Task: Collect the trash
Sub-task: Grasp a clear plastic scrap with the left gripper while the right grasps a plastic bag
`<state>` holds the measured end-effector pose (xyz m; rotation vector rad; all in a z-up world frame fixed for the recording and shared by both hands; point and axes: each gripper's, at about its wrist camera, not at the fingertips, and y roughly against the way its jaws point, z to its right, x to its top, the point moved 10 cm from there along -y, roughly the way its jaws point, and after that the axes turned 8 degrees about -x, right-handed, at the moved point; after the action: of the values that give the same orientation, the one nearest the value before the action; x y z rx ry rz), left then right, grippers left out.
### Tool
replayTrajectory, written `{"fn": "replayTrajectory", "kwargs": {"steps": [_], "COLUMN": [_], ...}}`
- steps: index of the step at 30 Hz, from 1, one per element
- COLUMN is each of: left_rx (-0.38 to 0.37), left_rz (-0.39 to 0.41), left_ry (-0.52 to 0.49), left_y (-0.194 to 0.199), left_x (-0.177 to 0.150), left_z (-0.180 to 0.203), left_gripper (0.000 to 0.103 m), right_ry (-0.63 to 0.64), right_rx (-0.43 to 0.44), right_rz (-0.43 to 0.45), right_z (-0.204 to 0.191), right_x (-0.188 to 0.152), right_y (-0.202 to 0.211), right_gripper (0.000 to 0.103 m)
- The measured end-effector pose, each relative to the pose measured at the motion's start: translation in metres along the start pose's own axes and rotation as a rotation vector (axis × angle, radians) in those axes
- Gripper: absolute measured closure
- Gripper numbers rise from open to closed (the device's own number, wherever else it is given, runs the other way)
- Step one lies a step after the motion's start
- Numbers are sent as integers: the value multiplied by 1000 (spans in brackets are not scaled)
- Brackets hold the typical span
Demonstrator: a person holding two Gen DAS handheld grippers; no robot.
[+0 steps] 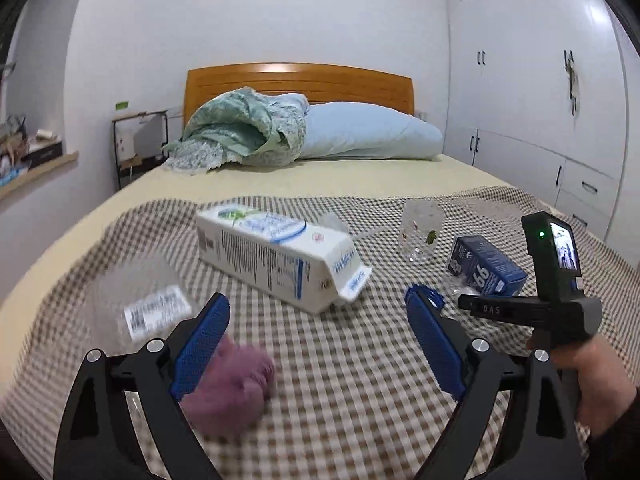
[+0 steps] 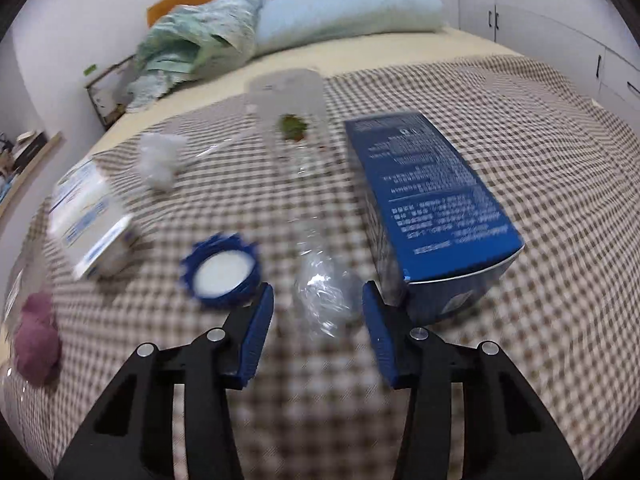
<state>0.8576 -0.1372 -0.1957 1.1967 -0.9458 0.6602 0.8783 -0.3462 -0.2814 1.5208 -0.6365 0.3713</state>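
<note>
Crumpled wrap (image 2: 326, 300) nearest — blue carton (image 2: 424, 200) lies pointing bedhead-ward.

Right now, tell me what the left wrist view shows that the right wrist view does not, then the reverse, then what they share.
Only the left wrist view: the right gripper with the hand holding it, a clear bag with a barcode label, and tall wardrobe doors.

Only the right wrist view: crumpled clear plastic between the fingers, and the blue lid's white inside.

Both: white carton, blue box, clear cup, purple wad, checked cloth.
</note>
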Motion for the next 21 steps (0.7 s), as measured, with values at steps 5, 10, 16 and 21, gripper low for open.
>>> {"fn": "replayTrajectory", "kwargs": {"steps": [5,10,16,21], "left_rx": [-138,-188,-5,79], "left_rz": [-142,-299,-635,-816], "left_ry": [23,-47,-154,-101], "left_y": [-51,-135,-262,-299], "left_x": [40,86,75,46], "left_z": [1,11,8,-7], "left_gripper": [16,16,17,50], "right_ry": [106,117,48,46], "right_rx": [-10,57,143,168], "right_rz": [13,105,201,197], "right_z": [-1,-3,10,9], "right_x": [12,14,16,13], "right_y": [-20,-4,31,39], "right_gripper": [67,69,69,69]}}
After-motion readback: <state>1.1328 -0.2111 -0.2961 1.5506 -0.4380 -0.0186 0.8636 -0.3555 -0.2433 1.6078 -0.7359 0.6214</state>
